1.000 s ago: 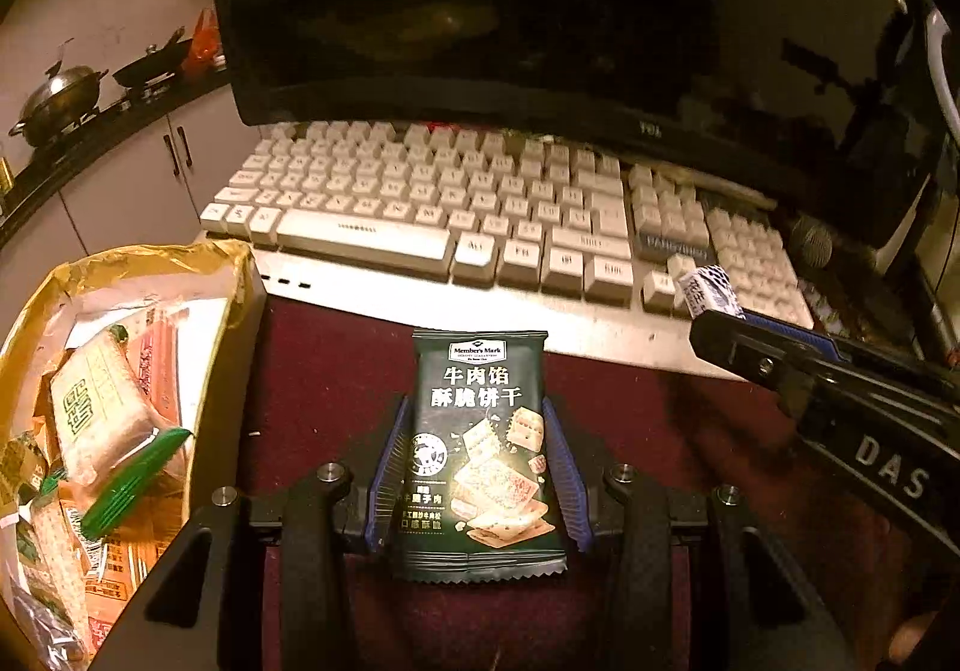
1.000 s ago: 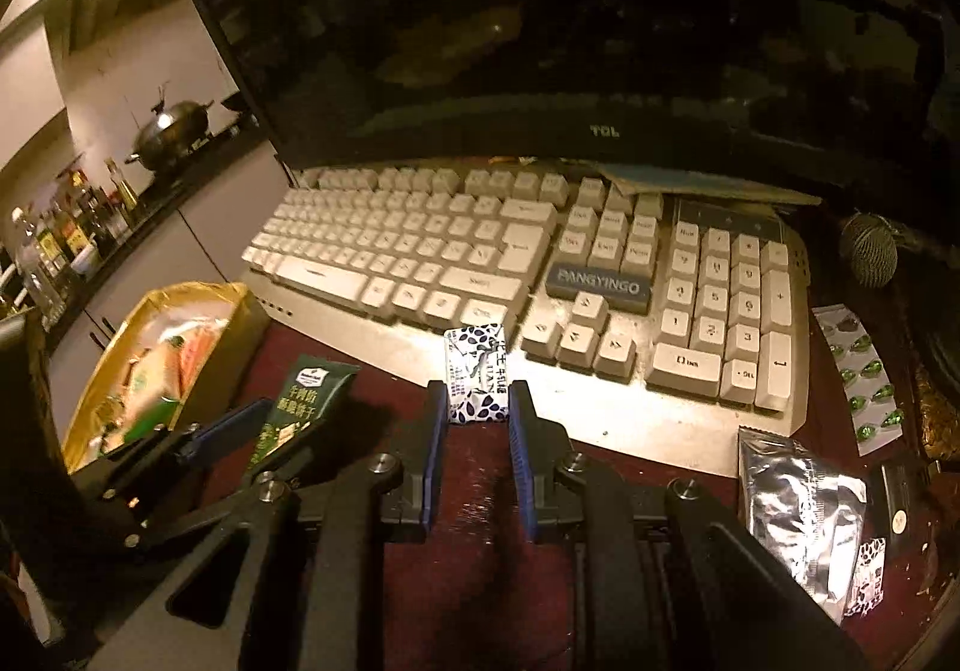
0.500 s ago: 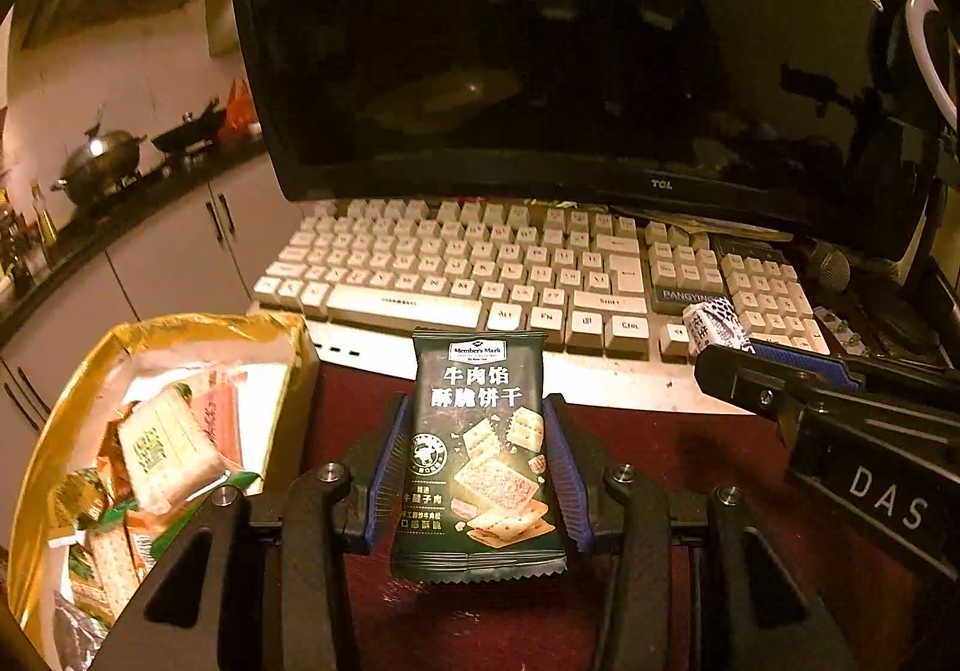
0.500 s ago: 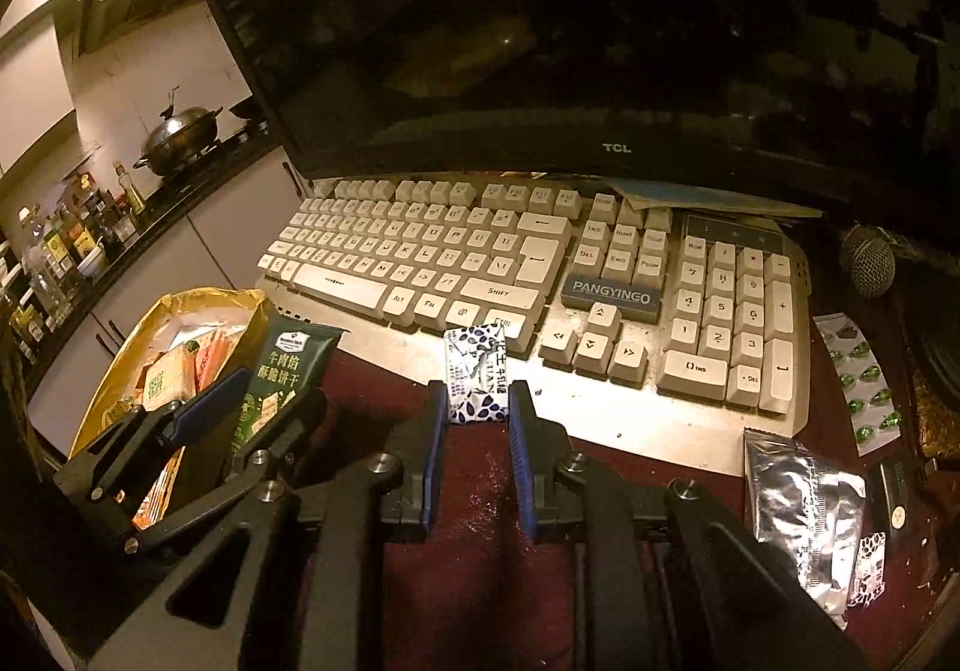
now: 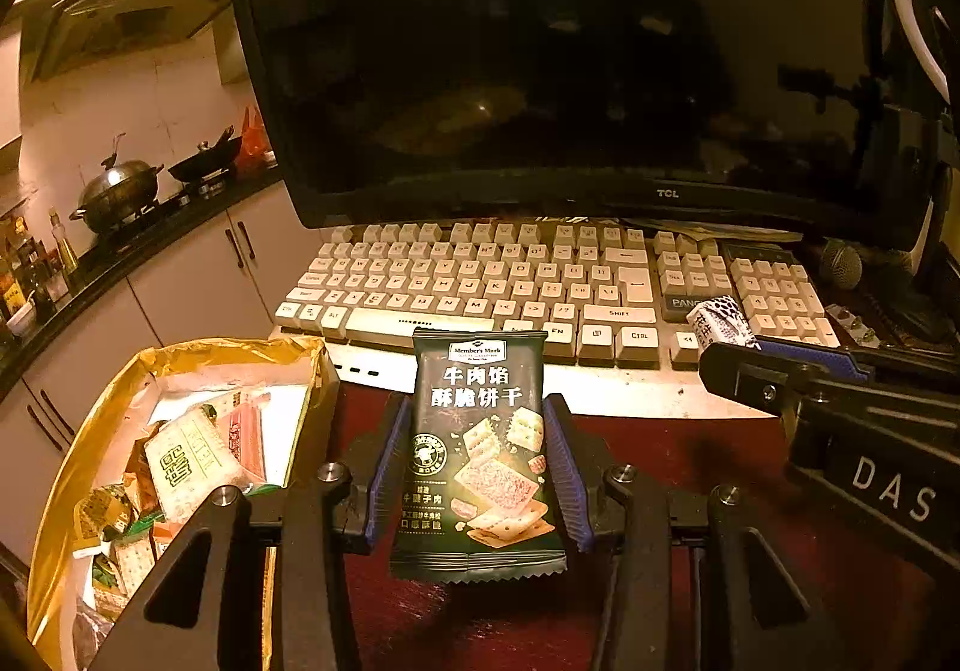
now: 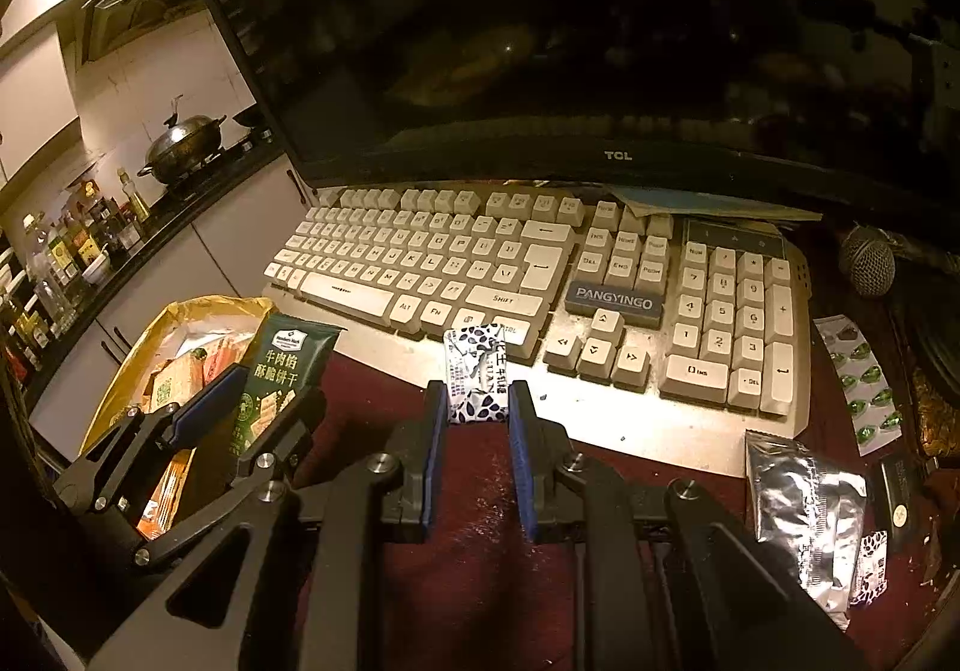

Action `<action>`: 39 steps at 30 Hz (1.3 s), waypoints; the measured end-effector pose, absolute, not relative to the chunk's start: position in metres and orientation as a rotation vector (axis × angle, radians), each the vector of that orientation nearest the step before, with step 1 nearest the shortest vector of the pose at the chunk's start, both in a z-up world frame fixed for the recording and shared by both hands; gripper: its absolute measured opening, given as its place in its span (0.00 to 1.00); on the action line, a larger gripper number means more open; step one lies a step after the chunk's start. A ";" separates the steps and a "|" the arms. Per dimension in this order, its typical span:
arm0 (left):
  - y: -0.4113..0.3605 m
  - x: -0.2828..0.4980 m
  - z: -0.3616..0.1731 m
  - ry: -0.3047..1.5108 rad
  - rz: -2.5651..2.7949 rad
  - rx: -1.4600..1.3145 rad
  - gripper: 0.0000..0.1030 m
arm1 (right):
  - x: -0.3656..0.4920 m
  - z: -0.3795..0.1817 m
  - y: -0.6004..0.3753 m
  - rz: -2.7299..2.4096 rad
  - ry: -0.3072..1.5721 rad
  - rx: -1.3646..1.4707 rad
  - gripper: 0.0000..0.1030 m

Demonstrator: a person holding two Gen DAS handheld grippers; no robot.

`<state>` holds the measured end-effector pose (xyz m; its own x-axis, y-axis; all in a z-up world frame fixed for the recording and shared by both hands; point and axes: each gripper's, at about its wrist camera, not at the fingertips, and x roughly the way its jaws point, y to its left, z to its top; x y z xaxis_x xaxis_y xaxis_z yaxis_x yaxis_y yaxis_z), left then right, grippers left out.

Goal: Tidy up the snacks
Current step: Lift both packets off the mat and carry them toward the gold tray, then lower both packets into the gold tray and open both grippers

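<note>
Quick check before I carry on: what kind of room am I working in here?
Most likely a home desk beside a kitchen: a keyboard under a monitor, with a lidded pot on a stove counter at left.

The left gripper [image 5: 474, 467] is clamped on a dark green cracker packet [image 5: 477, 455], held upright between its 2 blue pads. The right gripper [image 6: 478, 401], just beside it at similar height, pinches a small blue-and-white wrapped candy [image 6: 477, 374] at its fingertips.
</note>
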<state>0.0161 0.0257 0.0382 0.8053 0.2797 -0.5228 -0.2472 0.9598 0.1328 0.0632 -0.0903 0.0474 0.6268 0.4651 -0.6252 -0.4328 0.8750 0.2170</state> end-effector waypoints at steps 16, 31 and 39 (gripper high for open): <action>0.036 -0.013 0.069 0.596 0.218 -0.001 0.46 | 0.056 0.057 -0.091 0.551 0.697 0.077 0.19; 0.133 -0.099 0.081 0.566 0.381 -0.087 0.46 | -0.010 0.072 -0.018 0.853 0.740 0.036 0.19; 0.174 -0.118 0.053 0.621 0.481 -0.129 0.46 | -0.054 0.066 0.039 0.981 0.766 -0.070 0.19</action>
<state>-0.1184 0.1738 0.0527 0.7075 0.3940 -0.5867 -0.4701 0.8822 0.0255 -0.0544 0.0390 0.0657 0.3211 0.7224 -0.6124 -0.7692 0.5762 0.2764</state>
